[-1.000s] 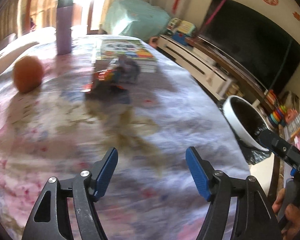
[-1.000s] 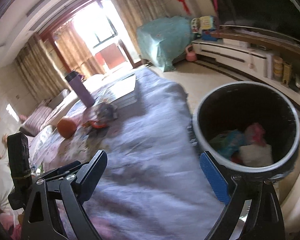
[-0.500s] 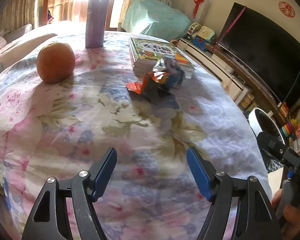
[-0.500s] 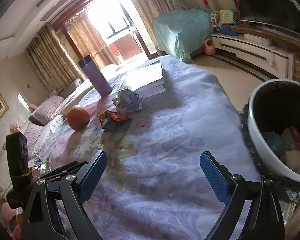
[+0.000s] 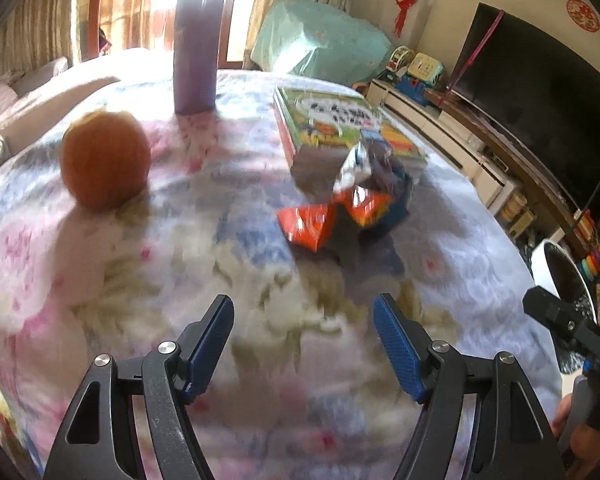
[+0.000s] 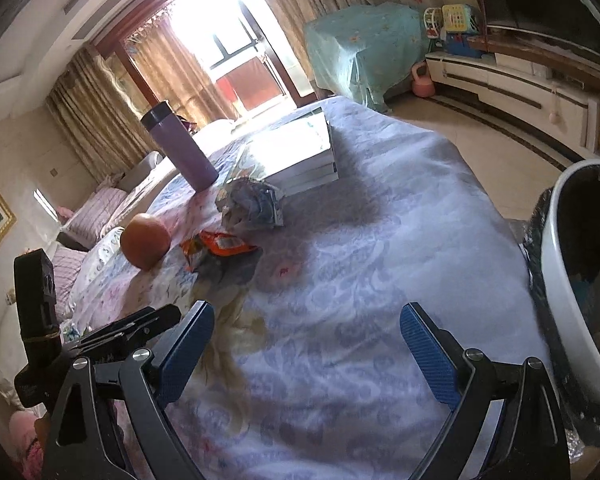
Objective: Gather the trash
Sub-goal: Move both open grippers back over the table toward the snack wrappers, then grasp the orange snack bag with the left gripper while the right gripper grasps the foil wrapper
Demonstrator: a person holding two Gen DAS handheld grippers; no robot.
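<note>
In the left wrist view the orange wrapper [image 5: 308, 226] lies on the counter [image 5: 180, 264] just above centre frame, straight ahead of the left hand-held gripper [image 5: 304, 336], which gapes empty; the right hand-held gripper [image 6: 306, 344], likewise released, sits farther off.

My left tool [image 5: 303, 344]: blue pads spread wide, nothing between them, poised over the table [image 5: 220, 280] with its floral cloth. Ahead of me, right of centre: an orange snack wrapper [image 5: 308, 224], and touching it, a crumpled silver-and-blue wrapper [image 5: 370, 172] against the near end of a stack of picture books [image 5: 332, 120]. Left: an orange [image 5: 105, 162], well apart from the wrappers. Behind it: a purple bottle [image 5: 194, 48], upright. Far right, beyond the table edge: a white bin [image 5: 560, 272] with a dark liner. In front of it I see part of my right tool [image 5: 568, 328]; its pads are out of frame. Picture blurred.
</note>
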